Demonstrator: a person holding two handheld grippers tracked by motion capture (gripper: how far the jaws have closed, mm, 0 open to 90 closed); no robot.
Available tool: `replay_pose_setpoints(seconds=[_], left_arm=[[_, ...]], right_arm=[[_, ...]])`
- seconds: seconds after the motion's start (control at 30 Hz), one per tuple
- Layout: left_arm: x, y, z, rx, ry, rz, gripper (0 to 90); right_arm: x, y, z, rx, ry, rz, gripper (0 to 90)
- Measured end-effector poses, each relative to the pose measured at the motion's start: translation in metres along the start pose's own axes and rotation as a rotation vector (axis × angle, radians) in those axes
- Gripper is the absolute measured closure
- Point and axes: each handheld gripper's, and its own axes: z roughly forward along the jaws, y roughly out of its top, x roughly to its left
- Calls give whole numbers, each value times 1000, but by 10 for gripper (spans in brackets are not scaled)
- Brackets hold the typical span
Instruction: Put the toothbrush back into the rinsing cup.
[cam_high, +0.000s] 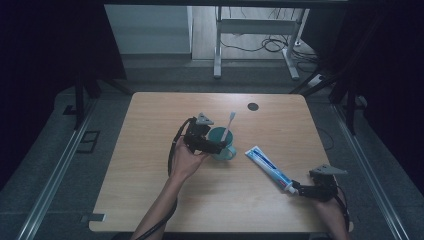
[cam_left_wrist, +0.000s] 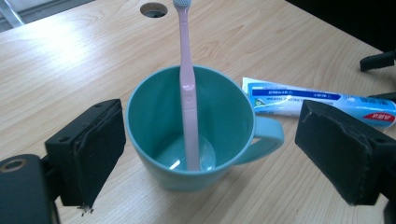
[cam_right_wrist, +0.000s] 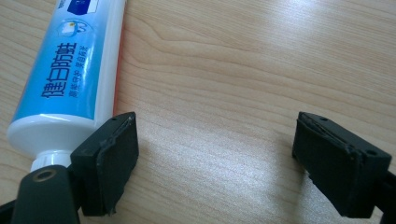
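Note:
A teal mug (cam_high: 223, 143) (cam_left_wrist: 196, 135) stands upright near the middle of the wooden table (cam_high: 150, 190). A pink toothbrush (cam_high: 229, 125) (cam_left_wrist: 188, 93) leans inside it, head up. My left gripper (cam_high: 214, 146) (cam_left_wrist: 215, 151) is open, one jaw on each side of the mug with a gap to both. A blue and white toothpaste tube (cam_high: 270, 169) (cam_left_wrist: 322, 100) (cam_right_wrist: 65, 79) lies flat to the mug's right. My right gripper (cam_high: 300, 190) (cam_right_wrist: 217, 163) is open at the tube's cap end, and the tube lies outside its left jaw with bare wood between the jaws.
A round cable hole (cam_high: 253, 106) (cam_left_wrist: 153, 9) sits near the table's far edge. Behind the table stand a white desk frame (cam_high: 255, 30) and loose cables on the floor. Dark stands flank the table on both sides.

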Motion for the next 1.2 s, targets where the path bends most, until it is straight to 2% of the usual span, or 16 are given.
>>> replay_pose_setpoints(seconds=[0.47,1.0,1.2], left_arm=[[-1,-9,-13,-1,12,17,65],[8,-37,-29,-17,33,-1,58],[8,-44,-32,-17,49,12,58]], right_arm=[[0,0,0,0,0,0,142],[0,0,0,0,0,-4,143],[0,0,0,1,1,-3,143]])
